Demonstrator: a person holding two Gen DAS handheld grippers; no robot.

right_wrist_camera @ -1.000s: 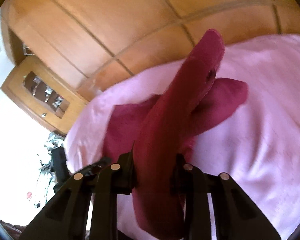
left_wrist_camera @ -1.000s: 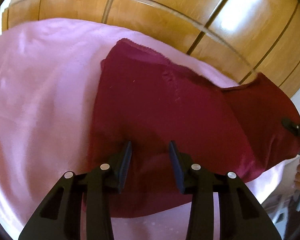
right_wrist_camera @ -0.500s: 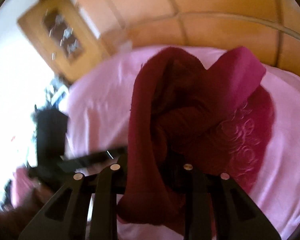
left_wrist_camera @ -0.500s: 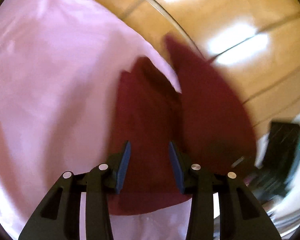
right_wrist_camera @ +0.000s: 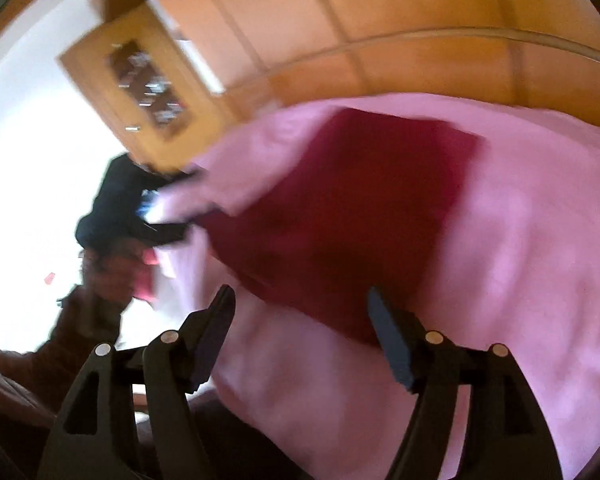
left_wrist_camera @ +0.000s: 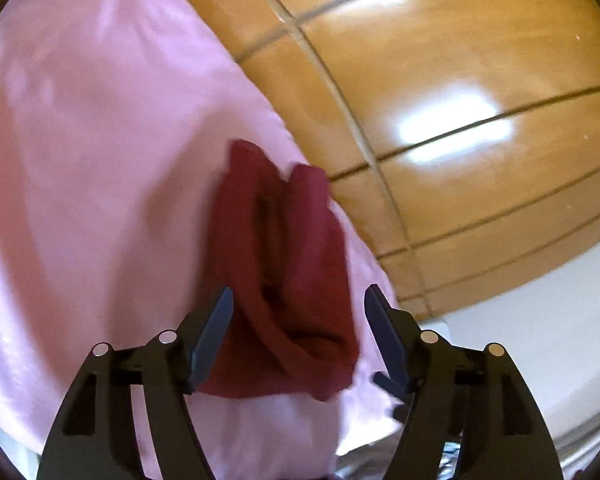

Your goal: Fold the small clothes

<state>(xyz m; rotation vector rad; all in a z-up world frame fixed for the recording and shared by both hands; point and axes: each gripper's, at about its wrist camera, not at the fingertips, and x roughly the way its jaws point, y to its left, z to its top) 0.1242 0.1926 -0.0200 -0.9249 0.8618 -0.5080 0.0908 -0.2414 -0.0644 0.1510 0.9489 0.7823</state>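
The biggest thing I see is the pink sheet (left_wrist_camera: 80, 184), spread wide and filling most of both views, with the wooden panelling (left_wrist_camera: 460, 92) rising behind its far edge. In my right wrist view a wooden cabinet (right_wrist_camera: 140, 76) with a small glass pane stands off to the left, past the sheet's edge.

On the sheet lies the dark red cloth (left_wrist_camera: 284, 280). From the left wrist it looks folded over on itself, a long narrow bundle with a crease running down its middle, lying close to the sheet's right edge. From the right wrist it (right_wrist_camera: 352, 216) reads as a flat dark patch, though the picture is blurred.

My left gripper (left_wrist_camera: 298, 328) is spread wide, its fingers either side of the cloth's near end and clamping nothing. My right gripper (right_wrist_camera: 300, 328) is also released, jaws apart, with the cloth's near corner just ahead of them.
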